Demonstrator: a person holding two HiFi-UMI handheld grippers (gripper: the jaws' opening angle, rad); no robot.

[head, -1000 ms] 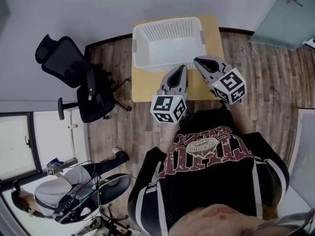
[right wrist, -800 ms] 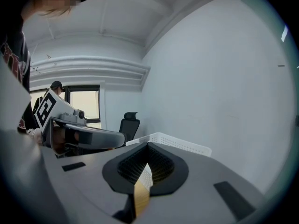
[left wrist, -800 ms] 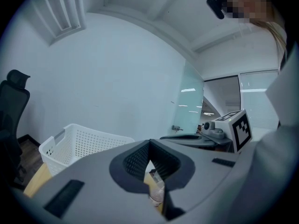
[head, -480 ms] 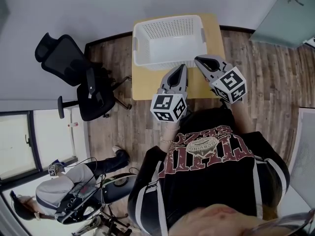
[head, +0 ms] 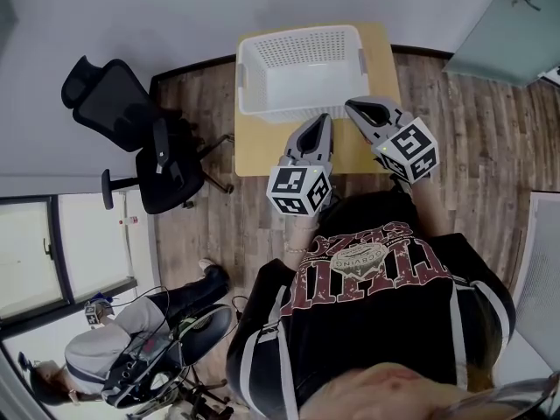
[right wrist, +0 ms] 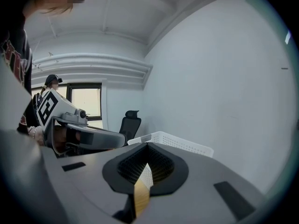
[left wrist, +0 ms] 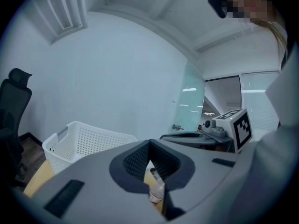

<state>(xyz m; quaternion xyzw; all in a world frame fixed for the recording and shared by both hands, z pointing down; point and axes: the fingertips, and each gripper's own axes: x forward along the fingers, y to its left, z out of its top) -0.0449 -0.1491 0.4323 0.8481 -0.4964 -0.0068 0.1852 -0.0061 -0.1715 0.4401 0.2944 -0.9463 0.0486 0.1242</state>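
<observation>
Left gripper view — left gripper [left wrist: 149,143] closed, bottle [left wrist: 155,192] beyond, label unreadable; right gripper [right wrist: 147,146] closed too

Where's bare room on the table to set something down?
Bare wood lies on the table between the basket, the table's left edge and the left gripper. The basket's inside looks empty too. Tight: the near right part, under the right gripper, and the thin strip along the basket's right side. A small bottle shows beneath the left gripper.
</observation>
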